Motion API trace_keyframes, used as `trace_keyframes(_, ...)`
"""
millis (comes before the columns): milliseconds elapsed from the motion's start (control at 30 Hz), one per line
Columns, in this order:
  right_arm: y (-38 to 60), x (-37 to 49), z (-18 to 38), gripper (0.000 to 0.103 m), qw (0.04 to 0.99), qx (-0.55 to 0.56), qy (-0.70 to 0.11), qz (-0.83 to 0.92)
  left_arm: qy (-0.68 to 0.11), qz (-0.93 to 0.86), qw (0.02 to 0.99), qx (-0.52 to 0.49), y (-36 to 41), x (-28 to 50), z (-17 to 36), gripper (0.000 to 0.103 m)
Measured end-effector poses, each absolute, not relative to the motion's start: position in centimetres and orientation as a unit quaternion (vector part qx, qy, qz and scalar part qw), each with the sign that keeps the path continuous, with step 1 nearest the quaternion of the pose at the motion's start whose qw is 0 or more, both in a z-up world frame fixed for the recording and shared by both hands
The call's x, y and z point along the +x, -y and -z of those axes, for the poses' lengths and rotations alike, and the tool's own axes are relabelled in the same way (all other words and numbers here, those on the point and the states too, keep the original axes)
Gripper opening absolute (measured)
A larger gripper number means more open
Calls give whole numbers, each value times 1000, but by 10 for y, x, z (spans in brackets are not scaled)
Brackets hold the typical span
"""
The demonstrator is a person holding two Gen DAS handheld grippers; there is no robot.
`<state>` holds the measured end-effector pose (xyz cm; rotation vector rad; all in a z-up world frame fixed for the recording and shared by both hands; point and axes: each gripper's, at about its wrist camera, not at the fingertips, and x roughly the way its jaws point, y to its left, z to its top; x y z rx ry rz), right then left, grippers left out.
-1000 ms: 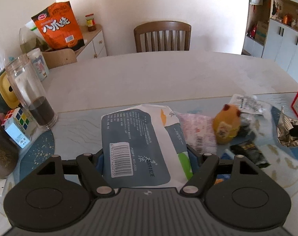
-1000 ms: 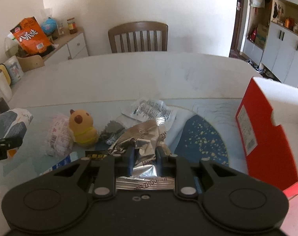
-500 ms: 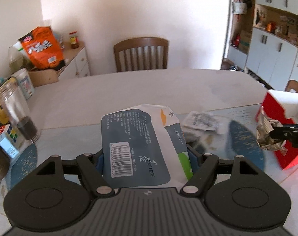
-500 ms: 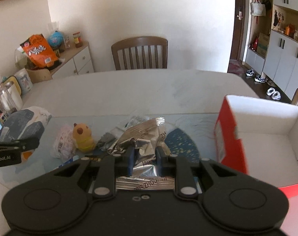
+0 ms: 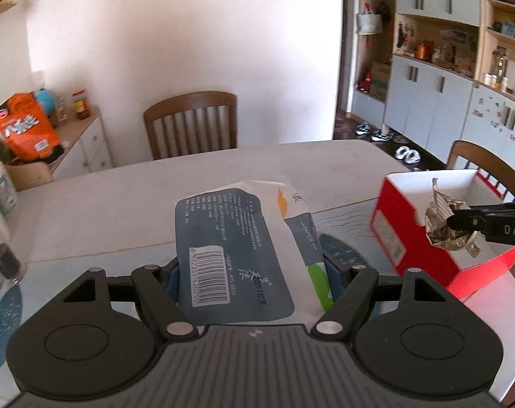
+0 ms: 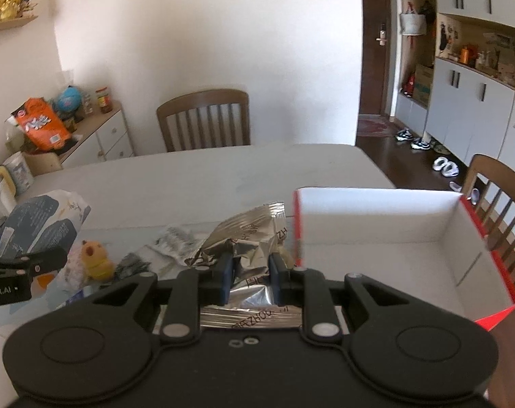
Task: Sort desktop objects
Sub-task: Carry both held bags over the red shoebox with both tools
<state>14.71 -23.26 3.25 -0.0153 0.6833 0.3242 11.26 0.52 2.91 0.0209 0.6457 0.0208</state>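
My left gripper (image 5: 252, 272) is shut on a blue-and-white tissue pack (image 5: 237, 244) and holds it above the table; the pack also shows at the left of the right wrist view (image 6: 43, 224). My right gripper (image 6: 249, 272) is shut on a crumpled silver foil wrapper (image 6: 247, 234), held at the left rim of an open red box with a white inside (image 6: 386, 221). In the left wrist view the foil wrapper (image 5: 444, 221) hangs over the red box (image 5: 410, 238).
On the table lie a yellow plush toy (image 6: 96, 260), a pink packet (image 6: 72, 265), a printed wrapper (image 6: 174, 241) and a dark wrapper (image 6: 131, 267). A glass jar (image 5: 1, 238) stands at the left edge. Wooden chairs (image 5: 191, 124) stand behind and right of the table.
Both grippers have risen and swung to the right with their loads. The red box has come closer, and the foil wrapper is now at its rim.
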Motion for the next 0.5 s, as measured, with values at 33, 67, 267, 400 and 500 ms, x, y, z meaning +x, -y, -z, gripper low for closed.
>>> trace_keyframes(33, 238, 148, -33, 21, 930, -7, -332, -156, -316, -6, 949, 12, 2, 113, -29, 76)
trace_keyframes(67, 244, 148, -34, 21, 931, -6, -330, -154, -315, -2, 949, 13, 8, 114, -30, 76)
trace_keyframes(267, 276, 151, -34, 21, 935, -2, -324, -141, -307, 26, 951, 24, 54, 126, -33, 76)
trace_keyframes(400, 297, 154, -34, 21, 938, 1, -322, -131, -306, 45, 951, 29, 78, 137, -34, 76)
trace_keyframes(500, 311, 158, -32, 21, 939, 3, -321, -122, -302, 56, 951, 38, 99, 143, -35, 76)
